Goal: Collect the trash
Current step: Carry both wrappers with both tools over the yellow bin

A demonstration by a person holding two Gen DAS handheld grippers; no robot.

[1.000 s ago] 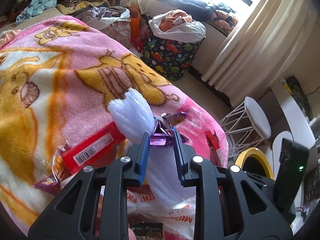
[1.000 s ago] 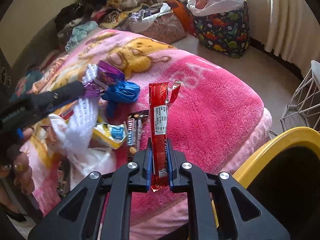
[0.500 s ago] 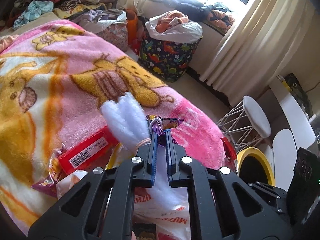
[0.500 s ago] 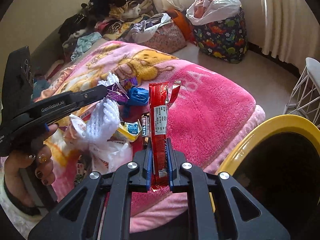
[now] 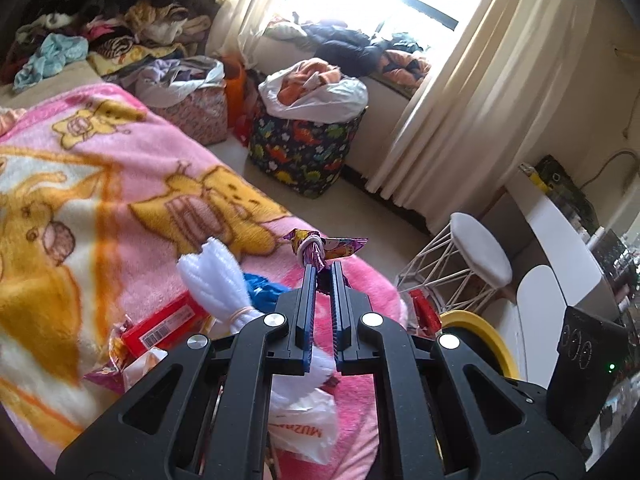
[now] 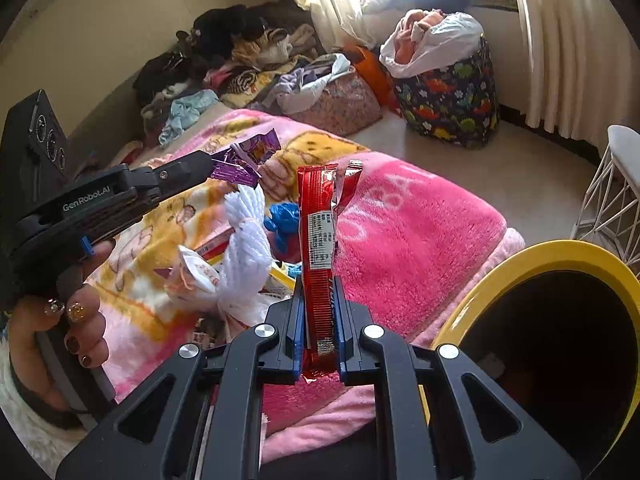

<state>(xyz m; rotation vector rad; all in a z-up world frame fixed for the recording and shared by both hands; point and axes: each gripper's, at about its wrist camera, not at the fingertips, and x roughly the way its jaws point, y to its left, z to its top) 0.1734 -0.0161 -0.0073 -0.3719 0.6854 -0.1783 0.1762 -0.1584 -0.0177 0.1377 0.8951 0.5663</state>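
My left gripper (image 5: 323, 270) is shut on a purple wrapper (image 5: 326, 246) and holds it up above the pink blanket (image 5: 120, 184); it also shows in the right wrist view (image 6: 210, 168) with the purple wrapper (image 6: 250, 158). My right gripper (image 6: 317, 300) is shut on a long red wrapper (image 6: 318, 232), held upright beside the yellow-rimmed bin (image 6: 552, 256). More trash lies on the blanket: a white tassel (image 6: 248, 240), a blue wrapper (image 6: 284, 218), a red packet (image 5: 164, 322) and a white plastic bag (image 5: 304, 424).
A dinosaur-print laundry basket (image 5: 308, 148) and a floral bag (image 5: 196, 112) stand on the floor beyond the bed. A white wire stool (image 5: 476, 264) is right of the bin (image 5: 476, 330). Clothes are piled at the back. Curtains hang at the window.
My left gripper closed on the purple wrapper and lifted it off the pile. My right gripper has drawn back toward the yellow bin with the red wrapper still in it.
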